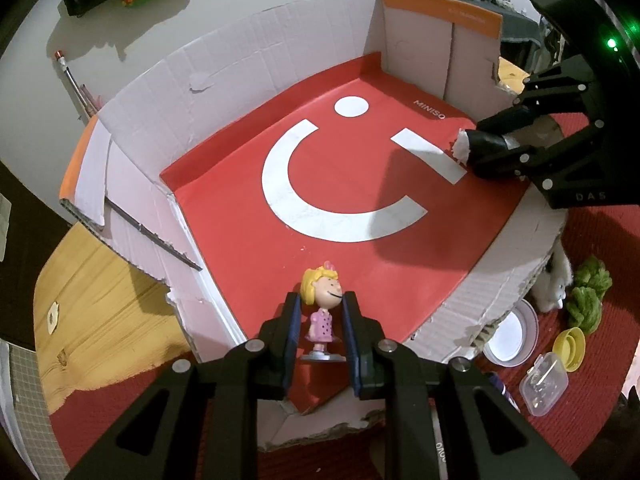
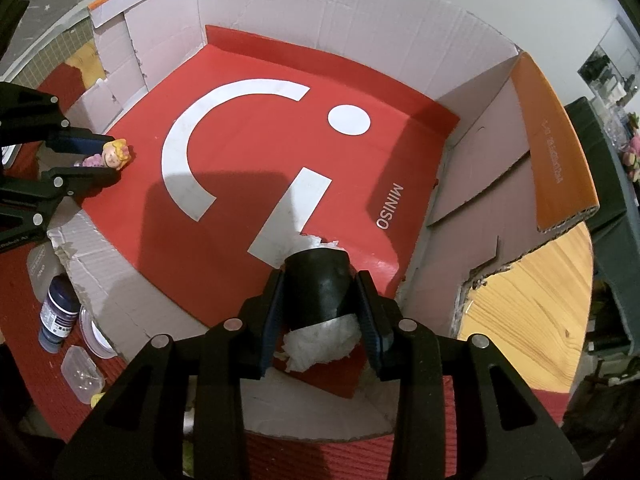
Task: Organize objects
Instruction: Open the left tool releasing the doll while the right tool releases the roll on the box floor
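A small blonde figurine point(image 1: 322, 312) in a pink dress is clamped upright between the closed fingers of the left gripper point(image 1: 321, 320), at the near edge of the red sheet point(image 1: 248, 240) lining the open cardboard box point(image 1: 240, 44). A black cup point(image 2: 316, 284) stuffed with white tissue is flanked by the pads of the right gripper point(image 2: 320, 312) at the sheet's right side; whether they press on it cannot be told. Outside the box wall, a clear plastic container point(image 1: 544, 384), a yellow lid point(image 1: 570, 348), a white dish point(image 1: 510, 332) and a dark bottle point(image 2: 58, 312) are seen on the red mat point(image 1: 592, 240).
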Available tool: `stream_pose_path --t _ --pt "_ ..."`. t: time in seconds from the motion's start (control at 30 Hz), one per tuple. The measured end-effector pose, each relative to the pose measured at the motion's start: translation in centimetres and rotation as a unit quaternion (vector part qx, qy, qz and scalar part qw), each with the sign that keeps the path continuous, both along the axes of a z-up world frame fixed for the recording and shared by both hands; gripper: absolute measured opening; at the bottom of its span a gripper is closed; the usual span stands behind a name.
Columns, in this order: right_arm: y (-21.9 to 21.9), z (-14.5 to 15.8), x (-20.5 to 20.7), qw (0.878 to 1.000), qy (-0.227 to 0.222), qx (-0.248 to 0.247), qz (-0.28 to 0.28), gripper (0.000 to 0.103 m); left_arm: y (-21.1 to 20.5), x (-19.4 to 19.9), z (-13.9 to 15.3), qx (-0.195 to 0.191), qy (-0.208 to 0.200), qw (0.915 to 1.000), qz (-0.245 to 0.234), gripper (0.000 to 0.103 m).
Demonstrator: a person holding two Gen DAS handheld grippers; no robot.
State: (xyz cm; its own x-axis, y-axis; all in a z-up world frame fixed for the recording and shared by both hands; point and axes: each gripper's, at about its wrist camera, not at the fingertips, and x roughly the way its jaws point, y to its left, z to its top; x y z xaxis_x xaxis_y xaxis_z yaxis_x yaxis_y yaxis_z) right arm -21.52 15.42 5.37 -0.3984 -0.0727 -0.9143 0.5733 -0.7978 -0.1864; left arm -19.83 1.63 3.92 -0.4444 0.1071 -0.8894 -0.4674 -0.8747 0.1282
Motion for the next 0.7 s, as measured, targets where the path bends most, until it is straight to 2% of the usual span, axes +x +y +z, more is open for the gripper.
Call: stream_pose_path --t 0.07,0.33,0.7 --pt "0.1 0.0 0.1 1.000 0.001 0.000 0.001 0.042 -0.1 0.0 0.0 0.001 0.000 1.0000 0.001 0.023" --pt "0.5 0.0 0.4 1.000 -0.001 0.001 -0.001 0.043 -0.4 -0.2 0.0 0.007 0.000 1.0000 0.005 0.029" --pt "1.4 0.3 1.1 1.000 -0.002 0.001 -0.003 0.044 -0.6 -0.2 0.0 0.009 0.001 0.9999 0.005 0.030"
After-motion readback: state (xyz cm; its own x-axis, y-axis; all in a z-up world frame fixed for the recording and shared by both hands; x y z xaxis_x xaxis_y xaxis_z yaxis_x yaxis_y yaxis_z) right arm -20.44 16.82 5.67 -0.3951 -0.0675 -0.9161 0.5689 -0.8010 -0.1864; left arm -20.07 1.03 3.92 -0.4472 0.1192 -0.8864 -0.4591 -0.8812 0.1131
